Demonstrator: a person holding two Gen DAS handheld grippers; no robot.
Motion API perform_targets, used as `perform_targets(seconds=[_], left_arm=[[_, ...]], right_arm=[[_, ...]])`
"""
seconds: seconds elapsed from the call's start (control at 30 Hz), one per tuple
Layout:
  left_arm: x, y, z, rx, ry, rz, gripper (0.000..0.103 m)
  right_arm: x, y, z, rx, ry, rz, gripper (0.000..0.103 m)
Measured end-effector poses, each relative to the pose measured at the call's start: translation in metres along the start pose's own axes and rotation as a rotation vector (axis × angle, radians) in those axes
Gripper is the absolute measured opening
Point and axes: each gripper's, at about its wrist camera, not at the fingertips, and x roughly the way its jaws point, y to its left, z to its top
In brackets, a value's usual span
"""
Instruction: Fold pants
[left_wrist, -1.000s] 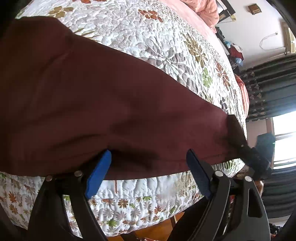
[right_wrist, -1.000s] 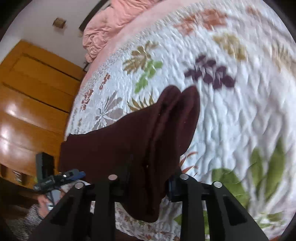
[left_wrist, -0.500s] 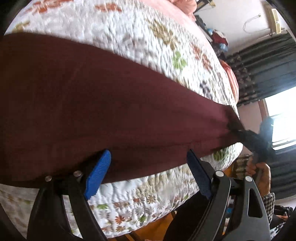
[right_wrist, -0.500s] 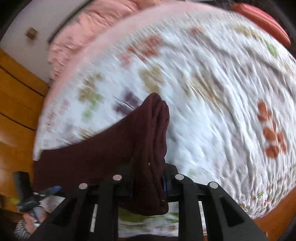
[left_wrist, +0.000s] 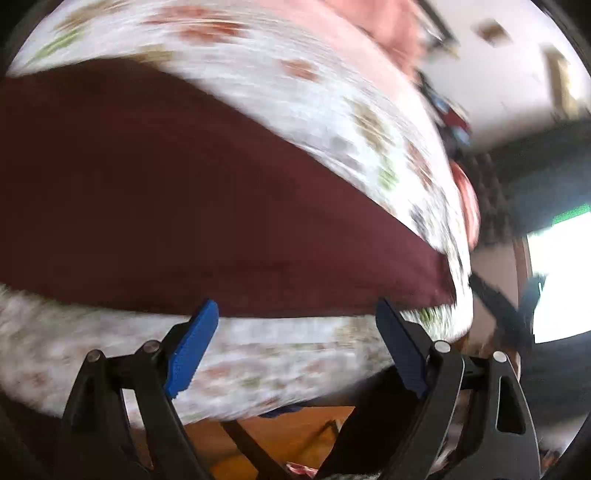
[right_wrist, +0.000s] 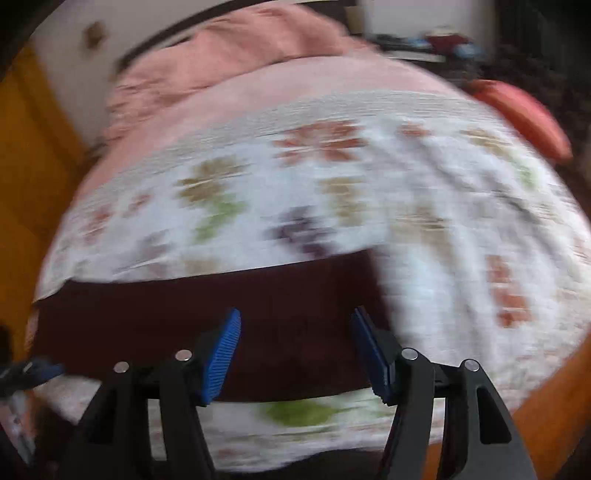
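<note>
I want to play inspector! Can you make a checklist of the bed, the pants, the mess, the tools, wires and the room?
Surface: quilt, white with flowers, blurred.
Job's things: pants lie flat near the bed's edge.
Clutter: pink blanket at the far end.
Grippers: left tool open, empty; right tool open, empty, over the pants.
Cables: nothing seen.
Surroundings: wooden door, curtain, window.

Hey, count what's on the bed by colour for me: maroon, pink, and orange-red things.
Maroon: 1, the pants
Pink: 1, the bunched blanket
Orange-red: 1, the cushion at the far edge
Total: 3
</note>
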Motion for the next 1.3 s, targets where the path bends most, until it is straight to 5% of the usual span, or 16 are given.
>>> perform_targets(seconds=[0.17, 0.43, 0.77, 0.83, 0.9, 1.0, 1.2, 1.3], left_arm=[[-0.045, 0.08, 0.003, -0.249, -0.055, -0.022, 0.085], [-0.044, 0.138, 0.012, -0.475, -0.061, -0.139, 0.079], [-0.048, 0.157, 0.014, -0.524, -0.114, -0.174, 0.071], [-0.046, 0.159, 0.018, -0.518, -0.109, -0.141, 0.058], [-0.042, 0.161, 0.019, -0.509, -0.099, -0.09, 0.026], [-0.043, 0.161, 0.014, -0.502, -0.108, -0.043, 0.007], [-0.051, 0.15, -0.014, -0.446, -0.158, 0.049, 0.008], [-0.044, 0.162, -0.009, -0.458, -0.157, 0.009, 0.014]], right_arm=[[0.048, 0.084, -0.016, -0.054, 0.114, 0.234, 0.064], [0.102, 0.166, -0.042, -0.131, 0.238, 0.3, 0.064], [0.111, 0.167, -0.051, -0.142, 0.261, 0.276, 0.064], [0.115, 0.167, -0.052, -0.137, 0.267, 0.271, 0.064], [0.115, 0.169, -0.053, -0.142, 0.266, 0.263, 0.065], [0.117, 0.174, -0.055, -0.173, 0.267, 0.24, 0.066], [0.122, 0.176, -0.056, -0.173, 0.272, 0.229, 0.068], [0.124, 0.179, -0.056, -0.19, 0.277, 0.212, 0.069]])
